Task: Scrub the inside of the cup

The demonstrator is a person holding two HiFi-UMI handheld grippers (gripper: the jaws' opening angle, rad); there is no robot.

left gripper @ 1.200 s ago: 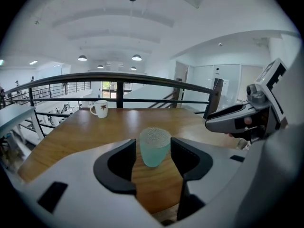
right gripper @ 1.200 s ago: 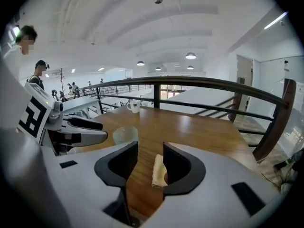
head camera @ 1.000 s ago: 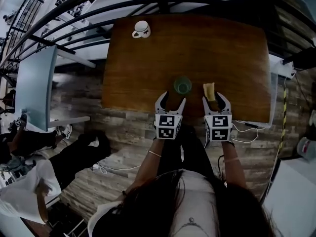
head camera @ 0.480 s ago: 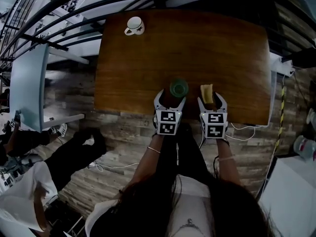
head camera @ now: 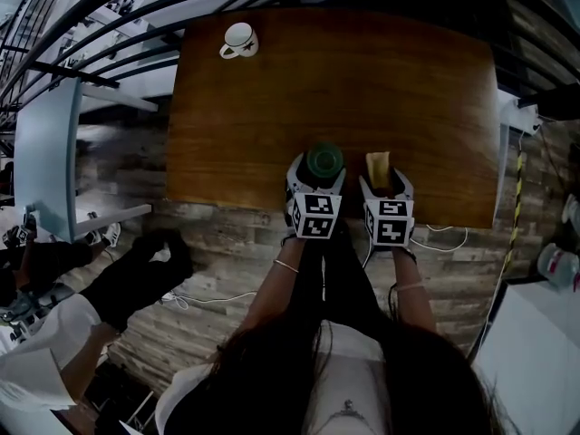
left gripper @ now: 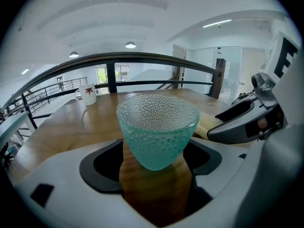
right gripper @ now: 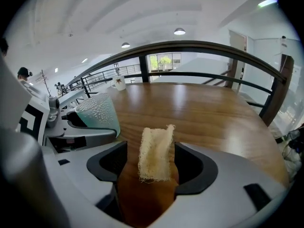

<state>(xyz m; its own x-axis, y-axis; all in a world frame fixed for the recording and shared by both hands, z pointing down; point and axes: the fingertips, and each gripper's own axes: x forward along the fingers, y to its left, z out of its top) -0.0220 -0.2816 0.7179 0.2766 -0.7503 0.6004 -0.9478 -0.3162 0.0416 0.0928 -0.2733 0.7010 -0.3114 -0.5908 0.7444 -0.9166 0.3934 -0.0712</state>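
The green cup (left gripper: 157, 127) stands upright at the tabletop's (head camera: 381, 80) near edge, between the left gripper's (left gripper: 155, 167) jaws. Just right of it, the loofah strip (right gripper: 154, 151) lies lengthwise between the right gripper's (right gripper: 153, 172) jaws. Both pairs have just been opening and touch nothing.

The cup (head camera: 324, 159), pale green glass with a dimpled wall that narrows toward the base, stands upright near the front edge of the wooden surface (head camera: 408, 80). The scrubbing pad (head camera: 379, 168), a pale fibrous strip, lies flat just right of it, apart.
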